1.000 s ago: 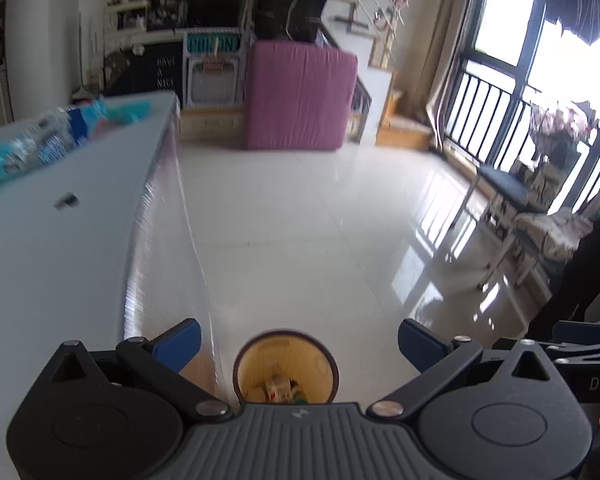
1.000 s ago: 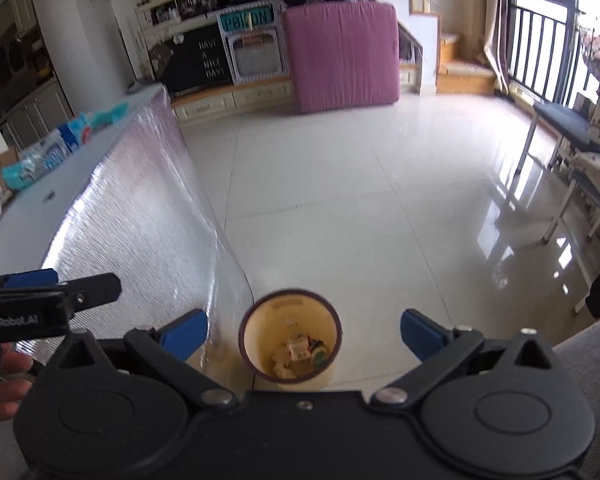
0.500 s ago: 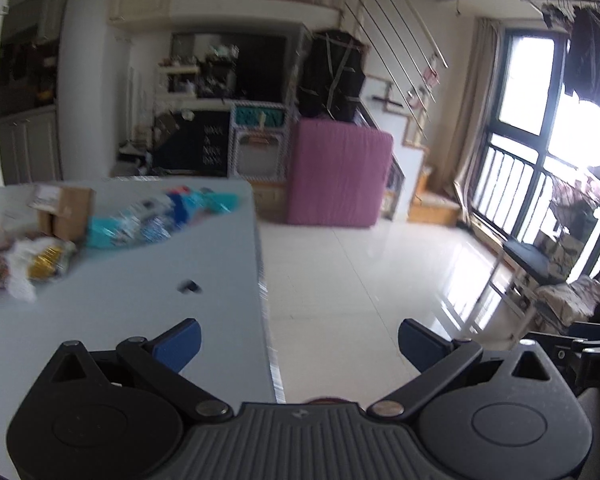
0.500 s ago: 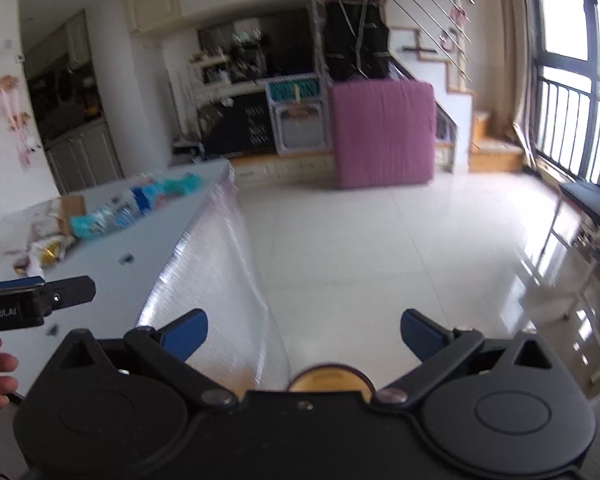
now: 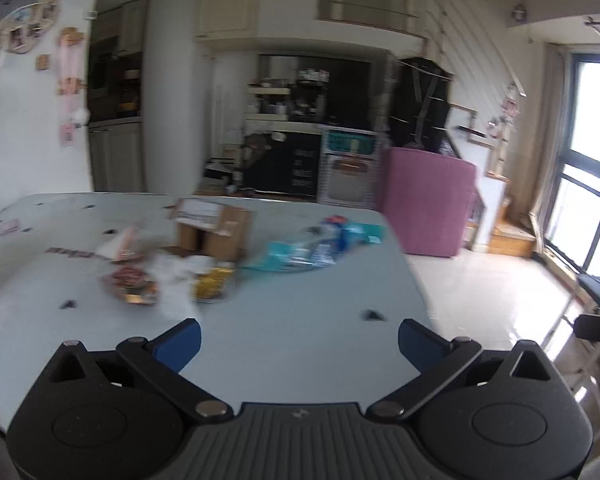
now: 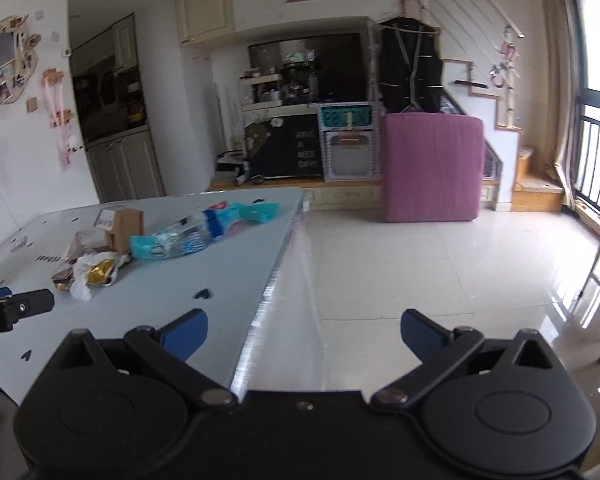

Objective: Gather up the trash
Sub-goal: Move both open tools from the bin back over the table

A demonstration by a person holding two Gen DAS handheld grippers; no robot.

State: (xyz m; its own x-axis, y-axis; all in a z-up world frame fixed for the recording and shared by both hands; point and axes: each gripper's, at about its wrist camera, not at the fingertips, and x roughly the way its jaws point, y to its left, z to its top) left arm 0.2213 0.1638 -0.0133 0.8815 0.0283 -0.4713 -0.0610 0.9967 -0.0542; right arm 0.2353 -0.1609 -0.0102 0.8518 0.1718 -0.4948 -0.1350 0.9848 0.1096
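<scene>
Through my left wrist camera, my left gripper (image 5: 299, 338) has its blue fingers spread wide with nothing between them, poised over the near part of the pale table (image 5: 300, 320). The trash lies further in: a crumpled gold wrapper (image 5: 213, 285) beside a reddish packet (image 5: 130, 282), white crumpled paper (image 5: 172, 280) between them, a cardboard box (image 5: 214, 230) behind, and a teal plastic bag (image 5: 312, 250) toward the right edge. This view is blurred, so I cannot tell which pieces touch.

Through my right wrist camera, my right gripper (image 6: 302, 336) is likewise spread and empty, straddling the table's long edge with shiny floor (image 6: 440, 280) beyond. The same pile sits well to the left: gold wrapper (image 6: 100, 274), white paper (image 6: 82, 286), box (image 6: 120, 226), teal bag (image 6: 188, 236). The tip of my left gripper (image 6: 18, 310) shows at the far left, near the pile.

No bin appears in either view. I judge the risks to be these: a pinch on thin, slippery film may slide off, or I may drag neighbouring scraps and sweep the bag over the edge.
</scene>
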